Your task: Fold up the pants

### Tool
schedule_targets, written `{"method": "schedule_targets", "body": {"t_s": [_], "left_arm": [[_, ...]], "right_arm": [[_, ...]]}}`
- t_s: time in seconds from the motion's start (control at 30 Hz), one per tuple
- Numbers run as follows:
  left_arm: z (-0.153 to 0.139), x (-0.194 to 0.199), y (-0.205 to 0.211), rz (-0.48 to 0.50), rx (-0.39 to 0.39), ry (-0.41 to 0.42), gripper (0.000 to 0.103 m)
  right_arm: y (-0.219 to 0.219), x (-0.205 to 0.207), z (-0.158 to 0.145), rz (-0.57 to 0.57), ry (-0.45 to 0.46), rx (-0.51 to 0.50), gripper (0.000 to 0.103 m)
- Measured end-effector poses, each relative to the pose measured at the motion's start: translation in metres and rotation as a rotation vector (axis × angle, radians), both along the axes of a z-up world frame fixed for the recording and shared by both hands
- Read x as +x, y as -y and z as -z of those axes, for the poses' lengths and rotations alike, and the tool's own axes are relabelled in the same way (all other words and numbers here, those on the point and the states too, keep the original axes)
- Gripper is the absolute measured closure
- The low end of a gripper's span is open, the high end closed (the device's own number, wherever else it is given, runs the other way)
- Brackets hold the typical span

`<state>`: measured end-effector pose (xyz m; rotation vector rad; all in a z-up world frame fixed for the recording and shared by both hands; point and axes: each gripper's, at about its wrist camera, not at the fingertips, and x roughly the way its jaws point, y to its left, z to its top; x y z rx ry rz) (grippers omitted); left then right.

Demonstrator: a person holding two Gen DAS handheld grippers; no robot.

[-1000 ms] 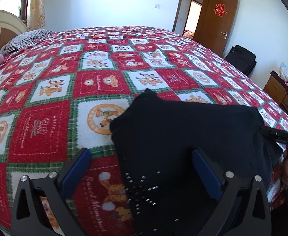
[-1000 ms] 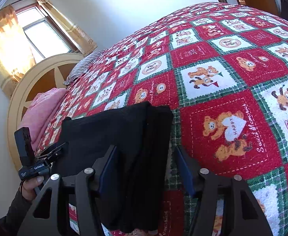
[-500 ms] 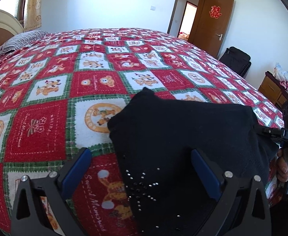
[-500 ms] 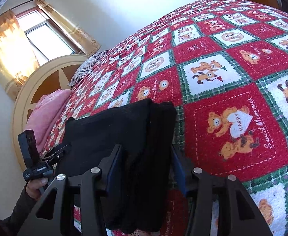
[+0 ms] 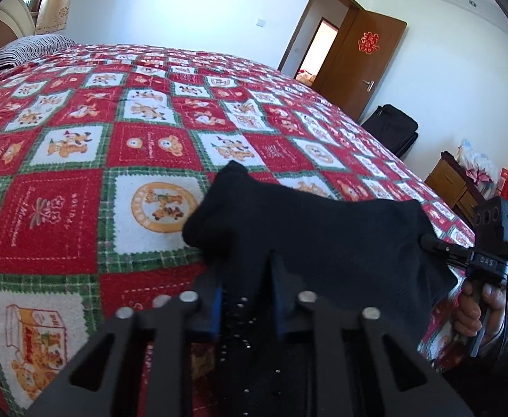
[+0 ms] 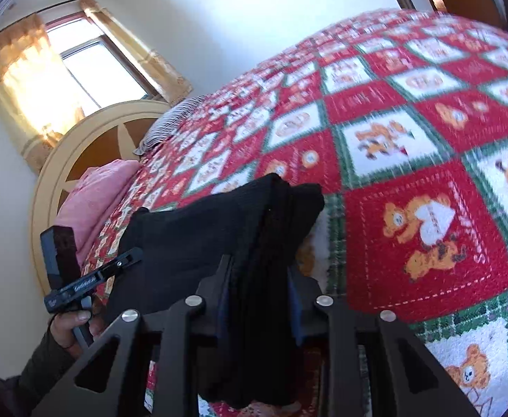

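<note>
The black pants [image 5: 309,239] lie partly folded at the near edge of the bed, with small studs near one end. In the left wrist view my left gripper [image 5: 245,285] is shut on the studded end of the pants. In the right wrist view my right gripper [image 6: 259,278] is shut on the other end of the pants [image 6: 219,229], where several folded layers bunch between the fingers. Each gripper also shows in the other's view: the right one [image 5: 462,253] at the pants' right edge, the left one [image 6: 115,264] at their left edge.
The bed is covered by a red, white and green teddy-bear quilt [image 5: 122,146]. A pink blanket [image 6: 90,201], a striped pillow [image 6: 174,118] and a round headboard [image 6: 80,146] lie at its head. A black suitcase [image 5: 393,132], a wooden cabinet [image 5: 452,184] and an open door [image 5: 358,59] stand beyond the bed.
Both grippers went from open around the pants to shut on them. The cloth has bunched up and lifted slightly at both ends.
</note>
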<state>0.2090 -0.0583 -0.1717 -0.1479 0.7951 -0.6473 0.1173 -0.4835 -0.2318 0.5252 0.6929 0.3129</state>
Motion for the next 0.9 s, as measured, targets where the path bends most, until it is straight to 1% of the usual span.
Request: {"method": "schedule_targets", "body": {"t_s": [0.07,0.17,0.23,0.37,0.43,0.53,0.6,0.67,0.73,0.8,0.83,0.87,0.9], "left_arm": [[-0.006,-0.003,-0.004,0.003,-0.011,0.014,0.088],[-0.018,-0.006,-0.015,-0.010,-0.055,0.025,0.089],[-0.026,-0.009,-0.025,-0.020,-0.073,0.040,0.089],[-0.041,-0.015,-0.053,-0.073,-0.087,0.073,0.089],[-0.048,-0.019,-0.072,-0.112,-0.083,0.089,0.089],[-0.055,-0.024,-0.102,-0.186,-0.034,0.134,0.089],[-0.053,-0.024,-0.119,-0.227,-0.016,0.132,0.089],[-0.048,-0.022,-0.136,-0.269,-0.003,0.120,0.089],[-0.040,-0.020,-0.149,-0.309,0.022,0.108,0.089],[-0.024,-0.015,-0.157,-0.338,0.045,0.076,0.088],[-0.016,-0.013,-0.158,-0.342,0.056,0.059,0.082],[-0.006,-0.010,-0.157,-0.352,0.081,0.048,0.079],[-0.001,-0.009,-0.156,-0.362,0.098,0.046,0.071]], "right_arm": [[-0.006,-0.004,-0.010,-0.003,0.028,-0.015,0.076],[-0.015,-0.002,-0.026,-0.025,0.054,-0.029,0.076],[-0.021,0.005,-0.036,-0.045,0.060,-0.047,0.076],[-0.040,0.031,-0.052,-0.098,0.074,-0.064,0.076],[-0.055,0.047,-0.059,-0.133,0.085,-0.072,0.076],[-0.085,0.077,-0.063,-0.193,0.088,-0.059,0.077],[-0.112,0.100,-0.062,-0.238,0.081,-0.053,0.077],[-0.133,0.114,-0.058,-0.269,0.074,-0.055,0.077],[-0.156,0.128,-0.051,-0.296,0.057,-0.057,0.077],[-0.175,0.142,-0.040,-0.316,0.031,-0.075,0.077],[-0.179,0.146,-0.036,-0.315,0.018,-0.082,0.077],[-0.183,0.152,-0.030,-0.310,-0.006,-0.094,0.076],[-0.184,0.157,-0.023,-0.296,-0.030,-0.111,0.076]]}}
